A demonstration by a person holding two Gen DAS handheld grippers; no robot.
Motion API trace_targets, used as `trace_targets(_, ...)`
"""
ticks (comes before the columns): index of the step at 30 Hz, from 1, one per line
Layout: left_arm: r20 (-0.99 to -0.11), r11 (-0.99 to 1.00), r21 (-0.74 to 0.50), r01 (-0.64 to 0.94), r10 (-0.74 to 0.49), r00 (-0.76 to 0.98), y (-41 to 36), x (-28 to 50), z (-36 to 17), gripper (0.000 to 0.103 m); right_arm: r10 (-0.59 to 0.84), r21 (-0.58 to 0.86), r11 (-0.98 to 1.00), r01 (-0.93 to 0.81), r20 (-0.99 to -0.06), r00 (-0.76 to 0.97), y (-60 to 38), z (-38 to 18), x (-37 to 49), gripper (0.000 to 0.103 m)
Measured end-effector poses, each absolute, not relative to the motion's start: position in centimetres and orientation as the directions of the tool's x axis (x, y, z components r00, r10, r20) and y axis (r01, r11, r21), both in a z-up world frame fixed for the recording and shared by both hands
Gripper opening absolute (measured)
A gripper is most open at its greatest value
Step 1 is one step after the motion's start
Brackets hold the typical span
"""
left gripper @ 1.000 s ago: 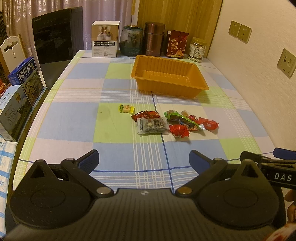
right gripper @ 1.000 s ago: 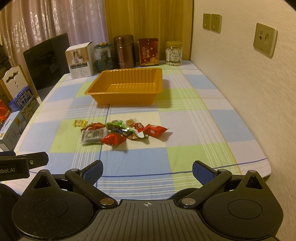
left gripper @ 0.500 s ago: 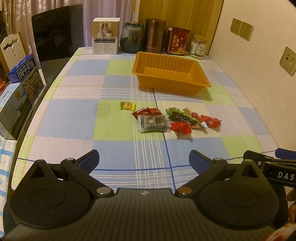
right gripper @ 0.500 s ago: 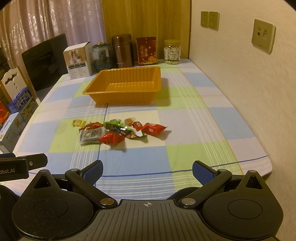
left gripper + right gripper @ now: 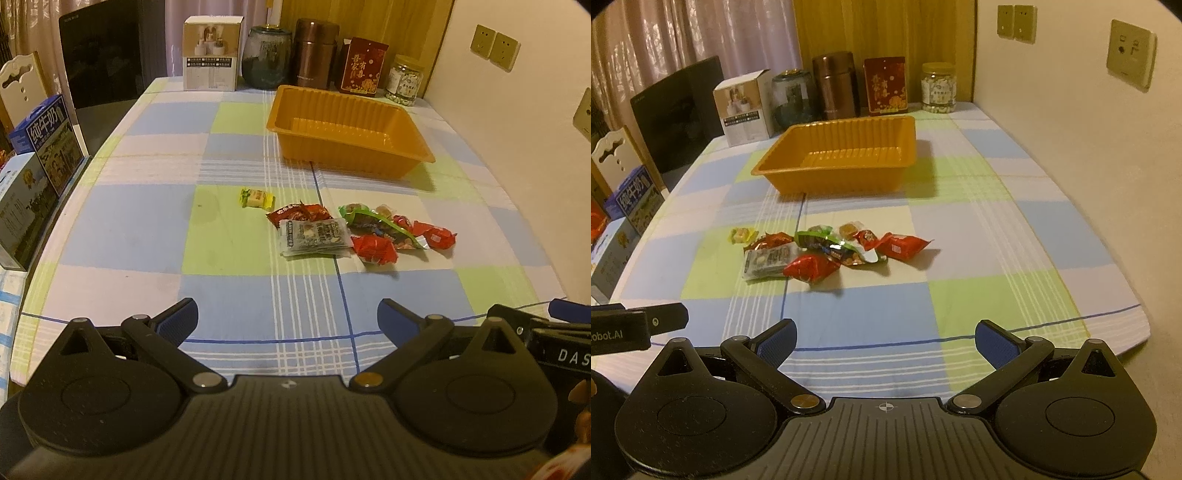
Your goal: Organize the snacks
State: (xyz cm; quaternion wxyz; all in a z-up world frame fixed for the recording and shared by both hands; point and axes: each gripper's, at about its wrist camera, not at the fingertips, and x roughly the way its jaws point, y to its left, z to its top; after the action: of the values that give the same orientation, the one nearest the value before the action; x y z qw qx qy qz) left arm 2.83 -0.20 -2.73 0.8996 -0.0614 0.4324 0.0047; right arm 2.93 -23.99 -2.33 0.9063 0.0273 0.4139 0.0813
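Over the last second both views have drawn slightly closer to the snack pile, while nothing on the bench point(image 5: 147, 221) has shifted: every packet lies where it did, and the orange tray point(image 5: 347, 129) in the upper middle of the frame is empty. I judge this to be the approach, with no snack sorted yet.

The left tool point(image 5: 287, 316) at the bottom of its frame stands wide open, holding and touching nothing. The right tool point(image 5: 884, 336) is likewise spread wide and empty, well short of the pile.

The snacks sit mid-frame, just in front of the tray: a yellow candy point(image 5: 257, 197) apart at the left, a clear grey packet point(image 5: 314, 236) overlapping a dark red packet point(image 5: 299, 213), a green wrapper point(image 5: 380, 221), and 2 bright red packets point(image 5: 375, 249).
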Motion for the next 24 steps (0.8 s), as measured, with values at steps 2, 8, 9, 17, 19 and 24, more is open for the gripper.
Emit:
trace_targets(2,-0.783,0.992,-0.106,-0.063,-0.045,0.620,0.0,3.4,-3.2,0.103,0.175,0.120,0.984,-0.130,-0.748,0.640,-23.9,-2.7,3.3,0.102)
trace_targets(8,-0.790,0.992,-0.114,-0.059,-0.054,0.610,0.8,5.0,-4.8,0.103,0.201,0.134,0.979,-0.152,-0.747,0.633,-23.6,-4.1,4.8,0.102)
trace_targets(9,-0.790,0.992,-0.110,-0.057,-0.053,0.611,0.8,5.3,-5.1,0.102,0.205,0.138,0.978,-0.154,-0.747,0.632,-23.6,-4.4,5.2,0.102)
trace_targets(17,-0.780,0.993,-0.116,0.000,-0.091,0.619,0.9,8.5,-7.3,0.097,0.221,0.159,0.975,-0.154,-0.747,0.627,-23.3,-6.3,7.9,0.087)
trace_targets(19,-0.778,0.993,-0.111,0.024,-0.102,0.620,0.8,9.4,-7.7,0.096,0.225,0.162,0.974,-0.157,-0.750,0.622,-23.1,-6.8,8.5,0.086)
trace_targets(24,-0.773,0.989,-0.080,0.124,-0.141,0.618,0.2,11.7,-8.9,0.089,0.236,0.175,0.972,-0.159,-0.748,0.620,-22.5,-7.4,9.6,0.083)
